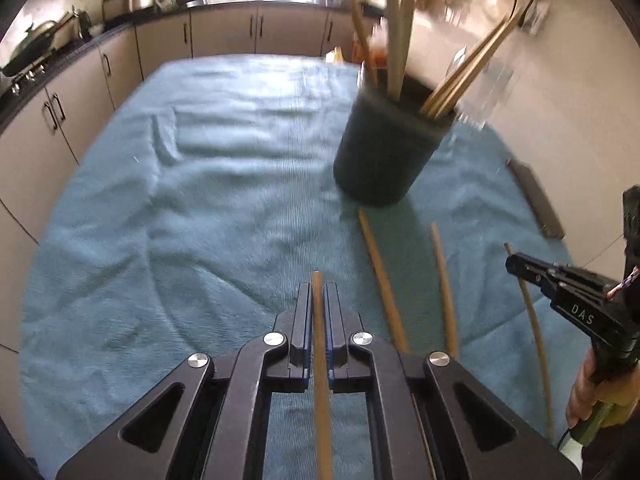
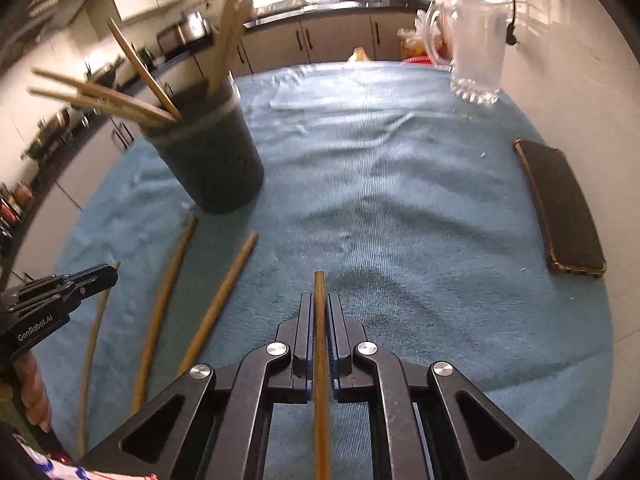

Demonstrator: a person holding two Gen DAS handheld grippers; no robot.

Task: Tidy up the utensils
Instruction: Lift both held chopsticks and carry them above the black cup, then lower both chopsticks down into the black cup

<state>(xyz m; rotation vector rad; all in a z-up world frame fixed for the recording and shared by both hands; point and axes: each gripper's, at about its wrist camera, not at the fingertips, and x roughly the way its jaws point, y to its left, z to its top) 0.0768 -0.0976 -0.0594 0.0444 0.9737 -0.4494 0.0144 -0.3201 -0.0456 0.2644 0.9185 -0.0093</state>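
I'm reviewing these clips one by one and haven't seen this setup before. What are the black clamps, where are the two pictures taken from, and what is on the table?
No robot here: a person holds a two-finger gripper in each hand, with a fisheye camera on each looking along its fingers. One picture is from the left gripper, the other from the right gripper. Each also shows the other gripper at its edge. Both are shut on a wooden stick: the left stick, the right stick.

On the blue cloth stand a dark holder with wooden utensils in it and a glass jug. Two loose sticks lie near the holder. A dark phone-like object lies to the right.
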